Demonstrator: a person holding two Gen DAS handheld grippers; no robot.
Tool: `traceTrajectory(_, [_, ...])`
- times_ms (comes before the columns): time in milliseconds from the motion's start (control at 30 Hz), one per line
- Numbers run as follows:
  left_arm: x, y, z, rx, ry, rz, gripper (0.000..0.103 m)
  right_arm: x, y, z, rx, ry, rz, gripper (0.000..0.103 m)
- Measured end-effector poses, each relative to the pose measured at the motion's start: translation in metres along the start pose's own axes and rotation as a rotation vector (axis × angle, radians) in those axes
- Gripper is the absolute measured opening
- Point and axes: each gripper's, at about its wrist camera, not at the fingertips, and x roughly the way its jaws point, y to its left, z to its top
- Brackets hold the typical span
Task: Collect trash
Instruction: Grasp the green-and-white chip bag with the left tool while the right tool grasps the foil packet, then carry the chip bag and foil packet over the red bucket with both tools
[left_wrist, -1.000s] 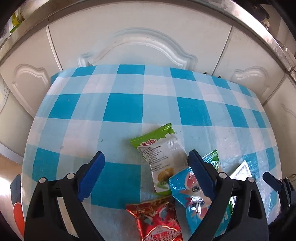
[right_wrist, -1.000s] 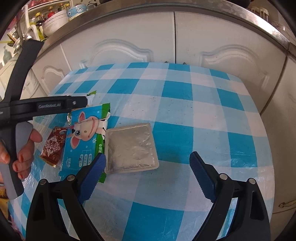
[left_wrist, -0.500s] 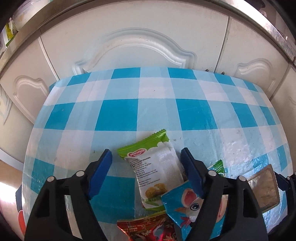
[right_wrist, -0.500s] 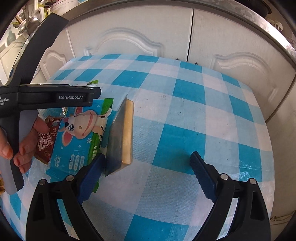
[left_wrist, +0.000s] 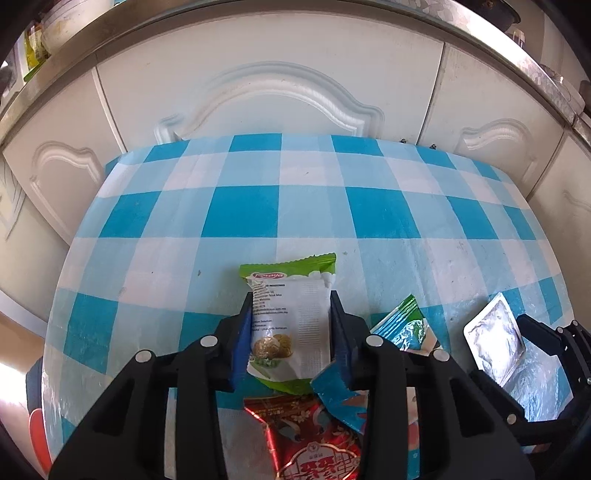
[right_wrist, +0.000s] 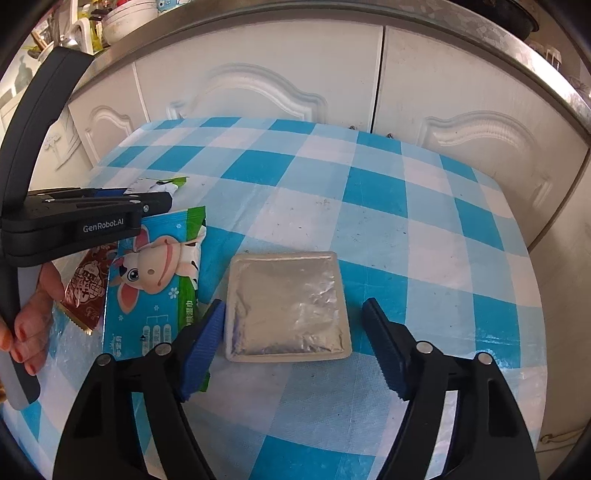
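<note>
A green and white snack wrapper (left_wrist: 291, 317) lies on the blue checked tablecloth (left_wrist: 258, 214). My left gripper (left_wrist: 291, 306) is closing on it, and both blue pads touch its long sides. A flat silver foil packet (right_wrist: 288, 310) sits between the jaws of my right gripper (right_wrist: 293, 302). Those jaws are closing too: the left pad meets the packet's edge, while the right pad stands clear of it. A blue wipes pack with a cartoon cow (right_wrist: 155, 280) and a red wrapper (left_wrist: 314, 435) lie beside these.
White cabinet doors (left_wrist: 280, 92) rise right behind the table's far edge, under a steel counter rim. A person's hand (right_wrist: 33, 325) holds the left gripper's handle at the table's left side. The far half of the cloth (right_wrist: 369, 177) carries nothing.
The left jaws have narrowed from wide apart onto the green wrapper. The silver packet, tipped up on edge half a second ago, now lies flat, and the right jaws have drawn in.
</note>
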Motion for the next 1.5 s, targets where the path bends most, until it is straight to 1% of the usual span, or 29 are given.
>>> traceTrajectory(33, [-0.001,0.003,-0.002,-0.007,0.0,-0.002,0.038,0.0,0.0,0.0,0.002,0.001,-0.002,0.071])
traceTrajectory(100, [-0.006,0.01,-0.007,-0.024,0.002,-0.006,0.038,-0.002,0.0,-0.002,0.01,-0.003,-0.008,0.065])
traceTrajectory(267, [-0.02,0.026,-0.025,-0.047,0.005,-0.03,0.038,-0.008,0.002,-0.01,0.033,-0.005,-0.011,0.064])
traceTrajectory(467, [-0.041,0.037,-0.052,-0.064,0.022,-0.084,0.037,-0.02,0.007,-0.022,0.07,-0.006,0.025,0.064])
traceTrajectory(767, [-0.072,0.038,-0.095,-0.063,0.041,-0.152,0.037,-0.045,0.033,-0.05,0.072,-0.006,0.061,0.064])
traceTrajectory(867, [-0.082,0.038,-0.109,-0.055,0.035,-0.151,0.037,-0.056,0.04,-0.06,0.073,-0.015,0.061,0.064])
traceTrajectory(1033, [-0.097,0.047,-0.129,-0.098,0.038,-0.204,0.037,-0.076,0.054,-0.075,0.083,-0.024,0.078,0.064])
traceTrajectory(1100, [-0.103,0.052,-0.136,-0.11,0.039,-0.218,0.037,-0.083,0.063,-0.081,0.068,-0.027,0.068,0.064])
traceTrajectory(1333, [-0.124,0.076,-0.165,-0.131,0.033,-0.237,0.037,-0.103,0.088,-0.099,0.05,-0.036,0.058,0.064])
traceTrajectory(1500, [-0.139,0.096,-0.185,-0.145,0.026,-0.243,0.037,-0.116,0.106,-0.108,0.035,-0.029,0.074,0.064])
